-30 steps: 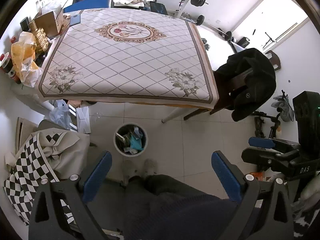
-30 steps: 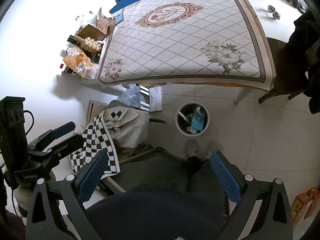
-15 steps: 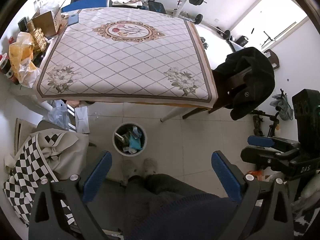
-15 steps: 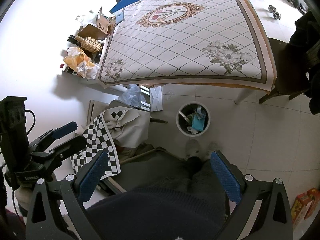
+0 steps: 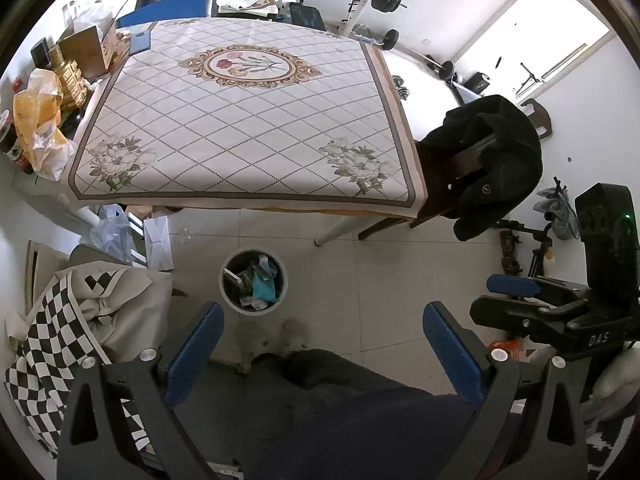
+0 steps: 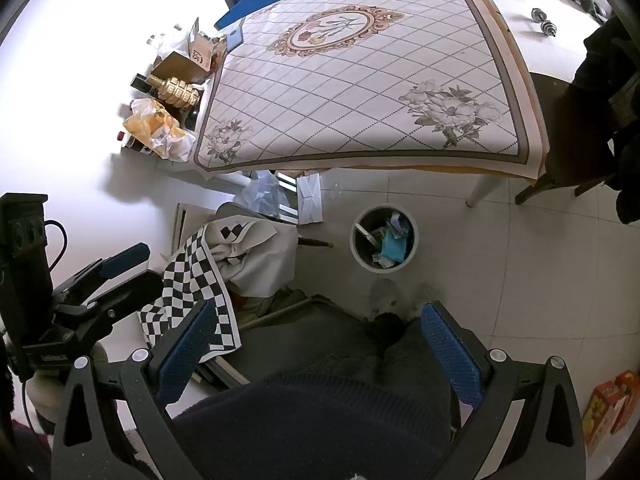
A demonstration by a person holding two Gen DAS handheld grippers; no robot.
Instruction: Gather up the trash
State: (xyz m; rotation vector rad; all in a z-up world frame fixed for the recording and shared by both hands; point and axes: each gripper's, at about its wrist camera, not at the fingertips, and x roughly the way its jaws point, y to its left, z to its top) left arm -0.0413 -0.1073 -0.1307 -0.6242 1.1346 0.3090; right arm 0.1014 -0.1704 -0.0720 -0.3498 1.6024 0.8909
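A: How do the fingers stand?

B: On the left gripper (image 5: 318, 334) they are spread wide with nothing between them. The right gripper (image 6: 316, 334) is the same, apart and empty. Both hang above the person's lap, pointing down at the floor.

A: And the trash?

B: Just beyond the fingers, by the slippered feet, the bin (image 5: 253, 280) stands on the floor tiles, holding paper scraps and a teal wrapper. In the right view the bin (image 6: 384, 238) sits near the middle, in front of the surface's near edge.

A: What has changed in the last second?

B: Very little. The left camera has lifted or tipped a touch, so the patterned surface (image 5: 248, 128) sits slightly lower in its view; the right view is almost the same. The fingers have stayed apart throughout.

A: Meaning what?

B: The surface looks bare of trash, so I judge the collecting is done or nearly so. A yellow plastic bag (image 5: 38, 120) lies at the far left, beside the surface; whether it counts as trash I cannot tell.
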